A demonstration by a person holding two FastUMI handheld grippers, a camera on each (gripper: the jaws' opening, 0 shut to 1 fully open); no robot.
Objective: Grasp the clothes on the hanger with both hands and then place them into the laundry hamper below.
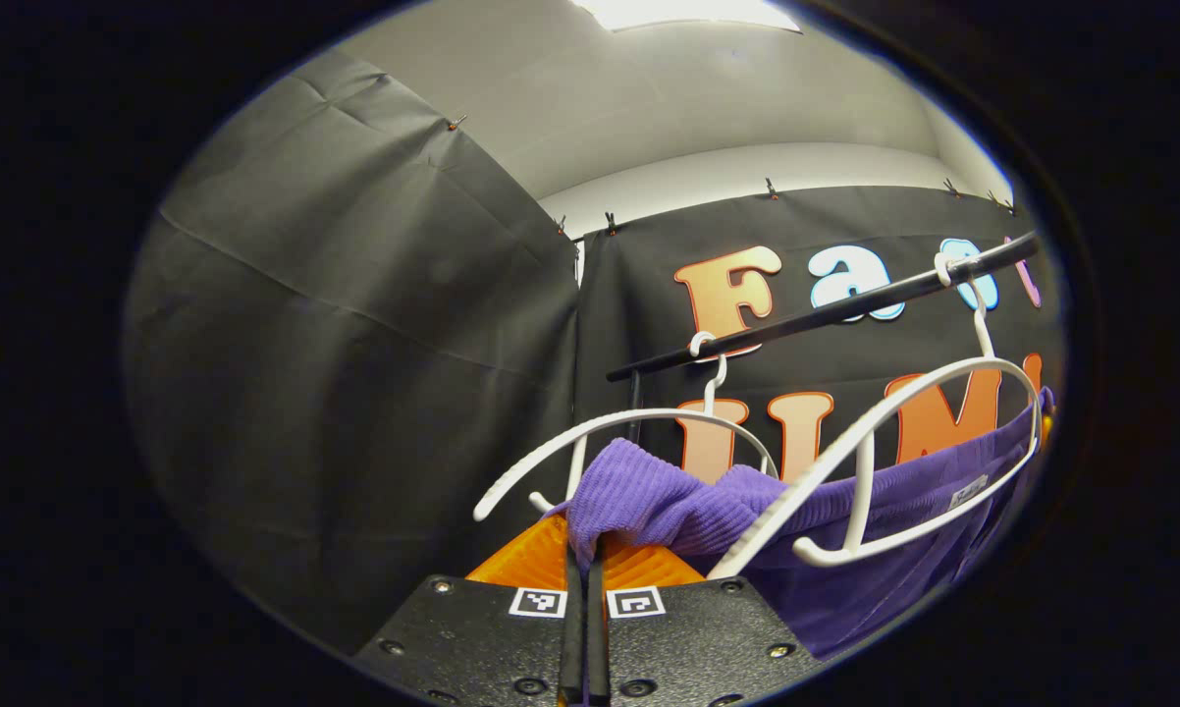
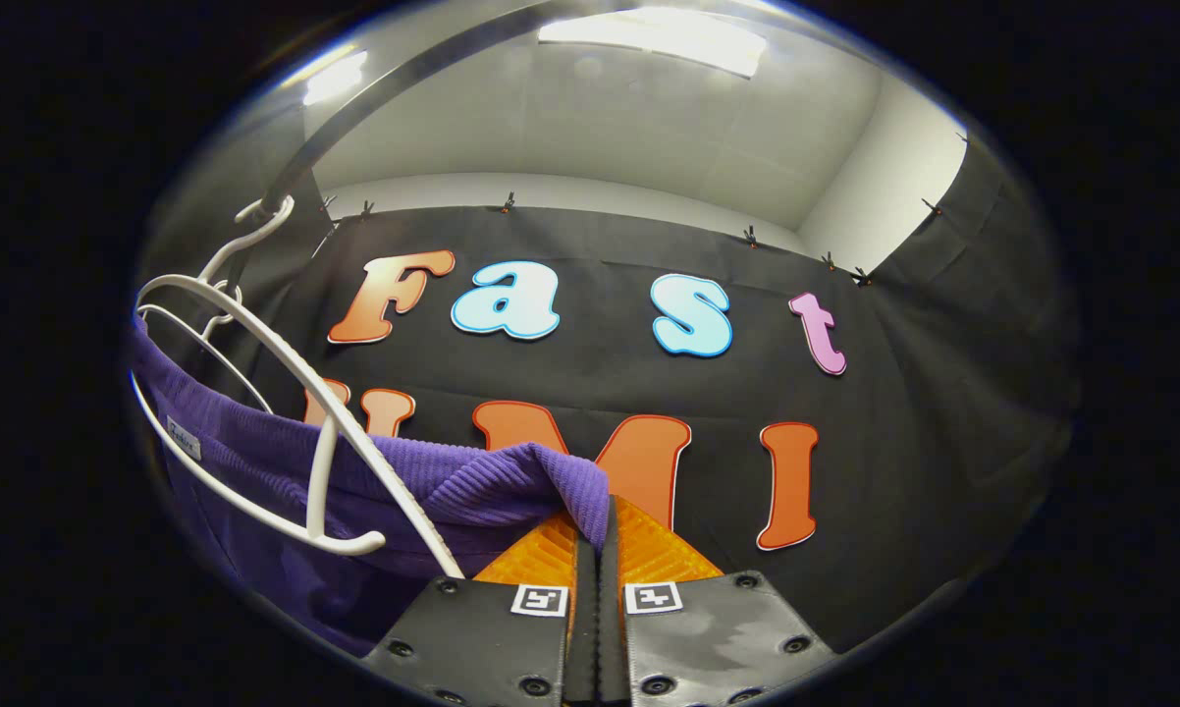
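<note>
A purple ribbed garment (image 1: 688,501) hangs on a white plastic hanger (image 1: 894,422) hooked over a black rail (image 1: 845,309). In the left gripper view my left gripper (image 1: 584,550) is shut on one shoulder edge of the garment, the cloth pinched between its orange fingers (image 1: 526,560). In the right gripper view the same purple garment (image 2: 472,481) drapes off the white hanger (image 2: 295,393) at the left, and my right gripper (image 2: 598,535) is shut on its other shoulder edge. The laundry hamper is out of sight.
A second, bare white hanger (image 1: 629,427) hangs on the rail to the left of the loaded one. The rail (image 2: 394,79) runs overhead in the right gripper view. Black cloth walls close in behind and to the sides.
</note>
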